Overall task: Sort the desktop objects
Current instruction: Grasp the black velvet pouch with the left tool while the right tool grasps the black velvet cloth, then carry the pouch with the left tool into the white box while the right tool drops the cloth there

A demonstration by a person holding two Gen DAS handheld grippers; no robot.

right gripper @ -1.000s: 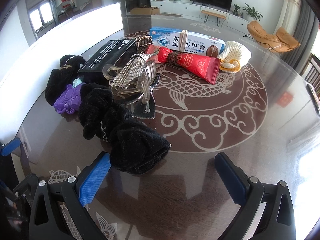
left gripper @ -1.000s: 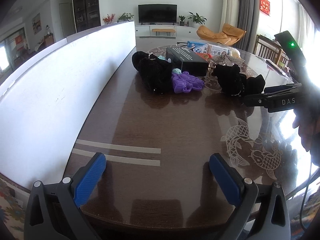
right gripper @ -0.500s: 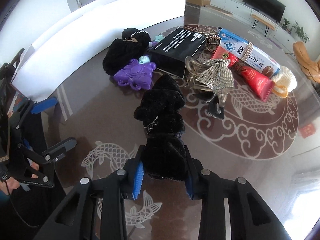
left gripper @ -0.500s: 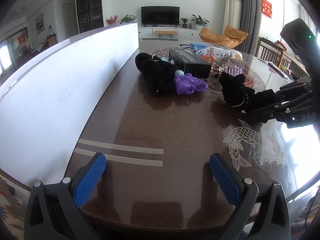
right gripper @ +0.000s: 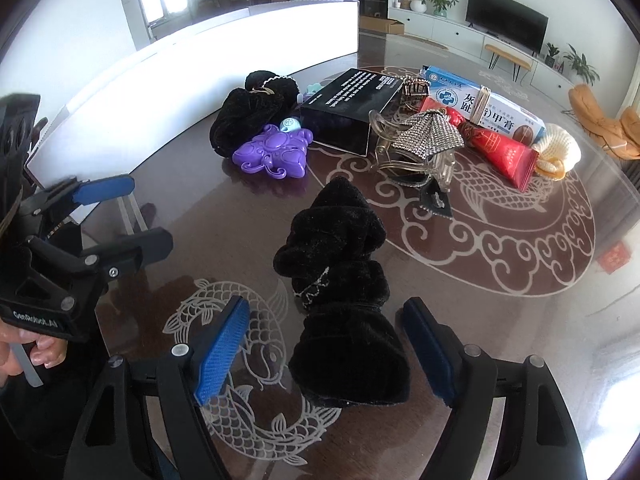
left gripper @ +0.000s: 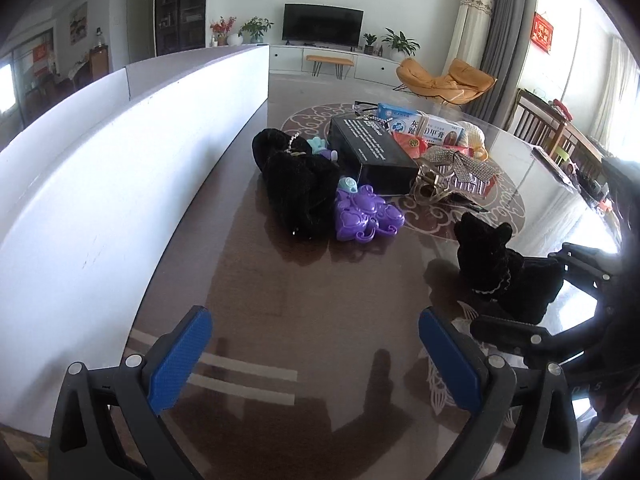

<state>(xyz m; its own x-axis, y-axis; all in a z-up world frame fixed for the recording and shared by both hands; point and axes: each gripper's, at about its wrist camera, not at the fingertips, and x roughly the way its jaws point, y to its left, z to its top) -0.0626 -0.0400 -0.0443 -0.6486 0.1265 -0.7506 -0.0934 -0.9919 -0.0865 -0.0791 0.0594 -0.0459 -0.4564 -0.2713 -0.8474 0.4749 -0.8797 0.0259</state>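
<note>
A black velvet scrunchie lies on the dark glass-topped table, apart from the pile; in the left wrist view it is at the right. My right gripper straddles its near end. The jaws are opening: the blue pads stand off the velvet with a gap on both sides. My left gripper is open over bare table with nothing between its fingers. The pile holds a second black scrunchie, a purple plastic toy, a black box and a rhinestone hair clip.
A blue-and-white ointment box, a red packet and a cream knitted piece lie behind the clip. A tall white board walls the table's left side. The left gripper and a person's hand show at the right wrist view's left edge.
The right gripper closed on the scrunchie, pulled it away from the pile toward the table's near side, and its jaws have now parted. The left gripper shifted slightly forward.
</note>
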